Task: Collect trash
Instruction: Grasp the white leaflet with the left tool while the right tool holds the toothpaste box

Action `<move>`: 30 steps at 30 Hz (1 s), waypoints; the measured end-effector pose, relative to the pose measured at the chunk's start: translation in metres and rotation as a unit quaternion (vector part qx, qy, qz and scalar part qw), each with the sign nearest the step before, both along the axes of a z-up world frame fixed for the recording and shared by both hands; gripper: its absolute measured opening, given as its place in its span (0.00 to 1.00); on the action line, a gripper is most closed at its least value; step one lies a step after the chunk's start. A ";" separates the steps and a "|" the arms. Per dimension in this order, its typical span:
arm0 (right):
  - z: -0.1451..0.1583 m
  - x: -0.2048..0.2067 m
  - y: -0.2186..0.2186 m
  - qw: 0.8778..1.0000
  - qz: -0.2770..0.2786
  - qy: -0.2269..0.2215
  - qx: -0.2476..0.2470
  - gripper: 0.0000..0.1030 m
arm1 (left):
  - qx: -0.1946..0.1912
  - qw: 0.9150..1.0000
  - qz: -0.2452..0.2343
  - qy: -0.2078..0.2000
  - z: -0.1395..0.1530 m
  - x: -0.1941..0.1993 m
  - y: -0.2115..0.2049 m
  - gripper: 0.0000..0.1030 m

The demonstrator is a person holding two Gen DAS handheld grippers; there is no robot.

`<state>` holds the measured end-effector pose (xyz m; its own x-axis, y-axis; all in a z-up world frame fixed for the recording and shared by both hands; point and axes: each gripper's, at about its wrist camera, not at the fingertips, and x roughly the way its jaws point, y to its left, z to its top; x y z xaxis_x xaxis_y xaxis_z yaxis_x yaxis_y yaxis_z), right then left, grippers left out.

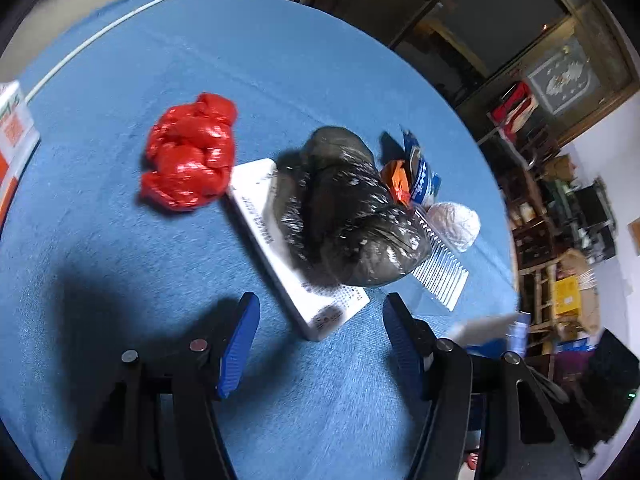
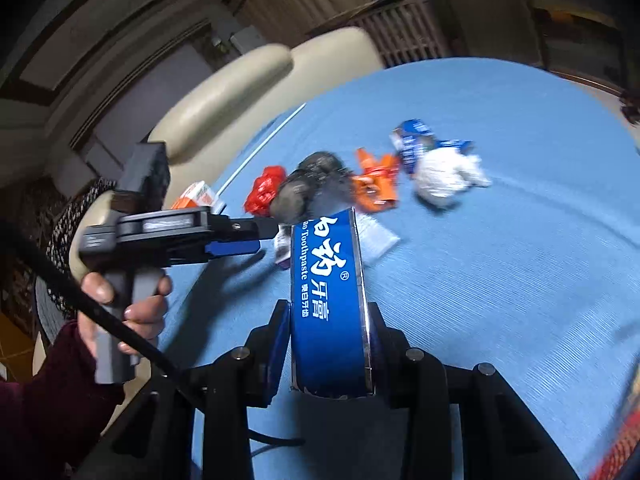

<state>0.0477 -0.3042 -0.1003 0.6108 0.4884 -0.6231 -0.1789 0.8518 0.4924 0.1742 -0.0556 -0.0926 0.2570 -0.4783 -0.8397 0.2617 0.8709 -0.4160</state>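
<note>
Right tool clamped on something, angled down; left tool spread, empty – hand gripping handle.

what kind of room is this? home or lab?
Most likely a lived-in home, not a lab: a round table under a blue cloth, a cream padded chair beside it, and cluttered wooden shelves along the wall.

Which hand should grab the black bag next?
The left one, probably. The left gripper is open and empty, and the black bag lies just ahead of its fingers. The right gripper is already shut on the blue toothpaste box.
</note>
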 end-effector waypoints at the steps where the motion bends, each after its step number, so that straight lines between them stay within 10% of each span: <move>1: 0.001 -0.008 -0.010 1.000 -0.014 0.000 0.007 0.38 | 0.016 1.000 -0.004 -0.005 0.000 -0.002 -0.008 0.63; 14: -0.009 -0.032 -0.046 0.996 -0.062 0.003 0.061 0.38 | 0.129 0.990 0.057 -0.007 -0.011 0.018 -0.062 0.63; 30: 0.001 -0.054 -0.038 0.996 -0.059 -0.008 0.070 0.38 | 0.112 0.992 0.055 -0.004 -0.012 -0.024 -0.027 0.48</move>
